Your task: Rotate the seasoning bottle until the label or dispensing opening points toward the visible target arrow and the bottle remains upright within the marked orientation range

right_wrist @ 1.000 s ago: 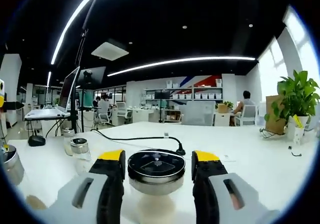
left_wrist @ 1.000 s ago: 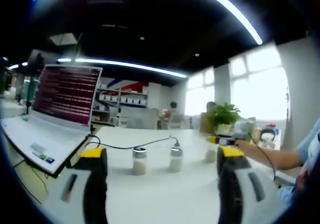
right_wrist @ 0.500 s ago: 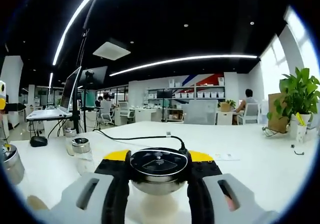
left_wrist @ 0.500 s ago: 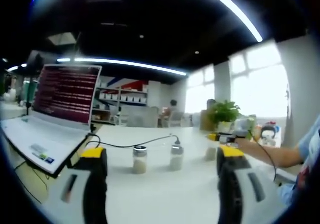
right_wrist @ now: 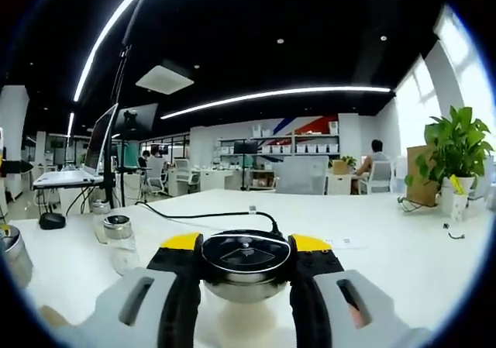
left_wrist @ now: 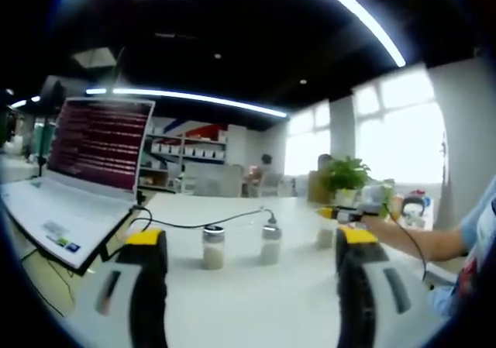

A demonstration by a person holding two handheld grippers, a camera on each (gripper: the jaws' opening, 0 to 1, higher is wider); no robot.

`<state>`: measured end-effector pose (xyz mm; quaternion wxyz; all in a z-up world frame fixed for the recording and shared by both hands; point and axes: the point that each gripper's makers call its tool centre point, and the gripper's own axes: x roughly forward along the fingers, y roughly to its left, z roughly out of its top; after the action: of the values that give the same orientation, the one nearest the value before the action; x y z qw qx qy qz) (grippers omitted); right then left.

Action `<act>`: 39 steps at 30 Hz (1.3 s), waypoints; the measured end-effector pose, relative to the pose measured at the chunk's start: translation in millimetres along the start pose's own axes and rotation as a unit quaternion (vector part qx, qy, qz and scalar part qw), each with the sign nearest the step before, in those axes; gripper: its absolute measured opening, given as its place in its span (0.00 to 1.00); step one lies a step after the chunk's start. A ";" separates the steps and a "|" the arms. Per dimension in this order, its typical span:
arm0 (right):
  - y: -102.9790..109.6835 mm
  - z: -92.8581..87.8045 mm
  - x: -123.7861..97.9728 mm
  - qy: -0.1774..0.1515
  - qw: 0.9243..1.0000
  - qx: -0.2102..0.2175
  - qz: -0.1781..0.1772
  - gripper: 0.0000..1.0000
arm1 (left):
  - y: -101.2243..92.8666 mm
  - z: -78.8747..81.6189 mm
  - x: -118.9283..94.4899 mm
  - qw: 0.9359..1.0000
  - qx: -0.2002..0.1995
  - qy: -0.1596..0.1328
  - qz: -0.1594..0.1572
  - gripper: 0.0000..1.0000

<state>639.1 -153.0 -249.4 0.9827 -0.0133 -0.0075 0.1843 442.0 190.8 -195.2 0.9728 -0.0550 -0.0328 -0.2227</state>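
Note:
In the right gripper view a seasoning bottle [right_wrist: 246, 264] with a black and silver lid stands upright on the white table [right_wrist: 387, 263]. My right gripper [right_wrist: 246, 243] is shut on it, both yellow-tipped jaws pressing its sides just under the lid. In the left gripper view my left gripper [left_wrist: 252, 243] is open and empty above the table [left_wrist: 256, 301]. Beyond it stand two small bottles [left_wrist: 212, 247] [left_wrist: 270, 242]. A third bottle [left_wrist: 325, 233] stands farther right, with the right gripper [left_wrist: 346, 215] at it. I see no arrow mark.
An open laptop [left_wrist: 70, 185] sits at the left, and a black cable [left_wrist: 209, 224] runs behind the bottles. A person's arm [left_wrist: 418, 243] reaches in from the right. Other bottles [right_wrist: 116, 236] [right_wrist: 12, 255] stand left of the held one; a potted plant [right_wrist: 457, 158] is far right.
The right jaws have closed from either side of the bottle onto it and have stayed shut on it. The left gripper stays open; its view has barely shifted.

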 end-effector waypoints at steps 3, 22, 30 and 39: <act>-4.4 0.8 -1.5 -0.001 1.000 0.010 -0.006 0.43 | 1.5 -0.7 0.7 1.000 -0.002 0.001 0.001 0.95; 17.5 49.7 -59.1 -0.009 0.999 -0.001 0.033 0.43 | 2.5 -0.4 -1.3 1.000 -0.006 0.002 0.005 0.94; 39.0 62.6 -93.7 -0.017 0.998 0.005 0.059 0.43 | 1.5 1.6 -3.0 1.000 -0.002 0.000 0.006 0.94; 51.9 50.5 -122.8 -0.011 0.997 0.005 0.071 0.43 | 0.5 0.9 -3.2 1.000 0.001 0.001 0.006 0.94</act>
<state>504.9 -147.9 -201.7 0.9670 -0.0067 -0.0161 0.2540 439.3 192.7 -194.7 0.9743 -0.0536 -0.0321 -0.2166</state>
